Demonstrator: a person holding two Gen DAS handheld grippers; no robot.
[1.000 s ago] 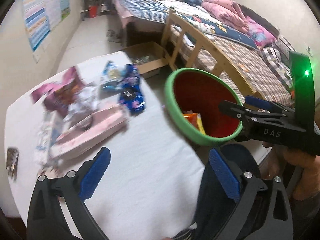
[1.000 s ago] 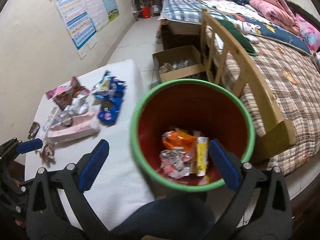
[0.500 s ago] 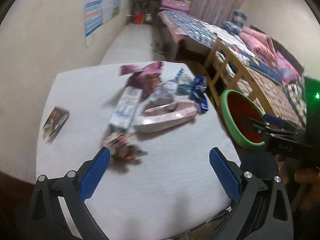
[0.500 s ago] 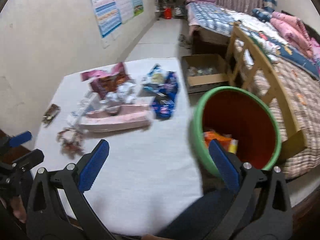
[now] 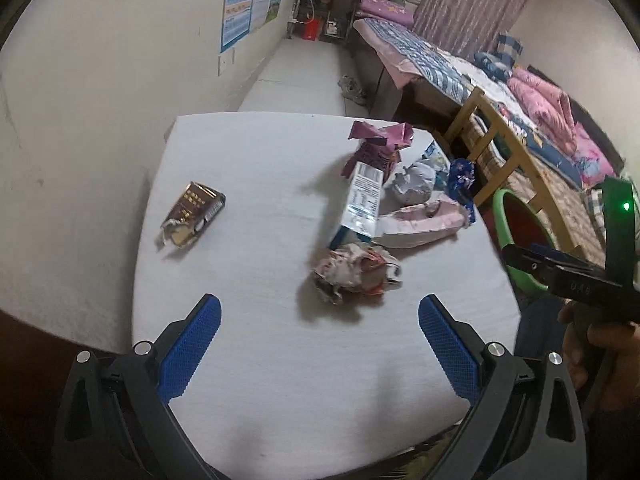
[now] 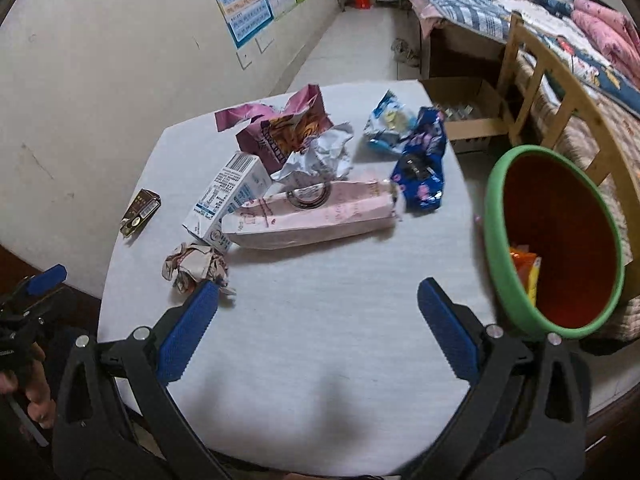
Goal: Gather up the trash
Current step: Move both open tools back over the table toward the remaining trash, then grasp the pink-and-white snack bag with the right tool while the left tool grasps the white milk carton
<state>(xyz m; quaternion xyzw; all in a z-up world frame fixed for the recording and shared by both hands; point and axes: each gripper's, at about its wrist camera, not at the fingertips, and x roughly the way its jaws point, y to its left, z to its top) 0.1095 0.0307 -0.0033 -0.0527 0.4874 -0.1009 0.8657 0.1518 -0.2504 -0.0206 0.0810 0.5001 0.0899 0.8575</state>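
Note:
Trash lies on a white table (image 5: 260, 360): a crumpled wrapper (image 5: 354, 266) (image 6: 196, 264), a milk carton (image 5: 360, 200) (image 6: 228, 196), a pink packet (image 6: 312, 216), a purple snack bag (image 6: 280, 128), a blue wrapper (image 6: 422, 164) and a small brown box (image 5: 194, 214) (image 6: 140, 210). A red bin with a green rim (image 6: 556, 240) stands off the table's right edge with wrappers inside. My left gripper (image 5: 320, 344) is open and empty, just short of the crumpled wrapper. My right gripper (image 6: 316, 328) is open and empty over the table's near part.
A wooden bed frame (image 6: 560, 96) stands behind the bin. A cardboard box (image 6: 468, 116) sits on the floor past the table. The wall (image 5: 80, 120) runs along the table's left side. The right gripper also shows in the left wrist view (image 5: 560, 268).
Both grippers have swung left from the bin to the table. The left view now faces the crumpled wrapper, and the bin has slid to the right edge of both views.

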